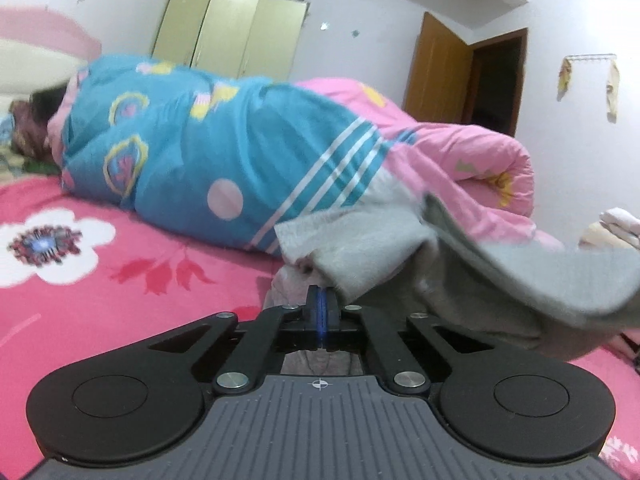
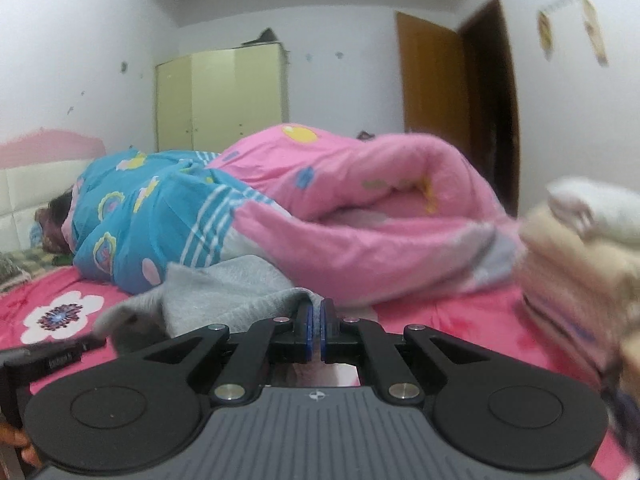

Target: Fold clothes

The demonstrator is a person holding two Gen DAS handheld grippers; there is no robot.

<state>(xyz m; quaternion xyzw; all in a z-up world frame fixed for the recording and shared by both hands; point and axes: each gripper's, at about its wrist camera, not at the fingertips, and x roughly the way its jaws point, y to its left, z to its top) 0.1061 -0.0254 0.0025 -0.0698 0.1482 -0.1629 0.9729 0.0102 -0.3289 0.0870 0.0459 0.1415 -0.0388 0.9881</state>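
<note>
Both claws were clenched on the grey garment (image 1: 460, 264): the left claw (image 1: 321, 300) pinched one edge, the right claw (image 2: 316, 312) another, it seemed, though blurred. The garment hung above the pink bed sheet (image 1: 120, 300), near the rolled quilt (image 2: 360, 220).

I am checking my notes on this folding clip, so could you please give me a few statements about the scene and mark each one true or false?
1. Both grippers are shut on the grey garment. True: the left gripper and the right gripper each pinch its cloth.
2. The bedsheet is plain white. False: it is pink with flowers.
3. The door is open. True.
4. The wardrobe is dark brown. False: it is pale yellow.
5. The quilt is folded flat. False: it lies bunched.
</note>
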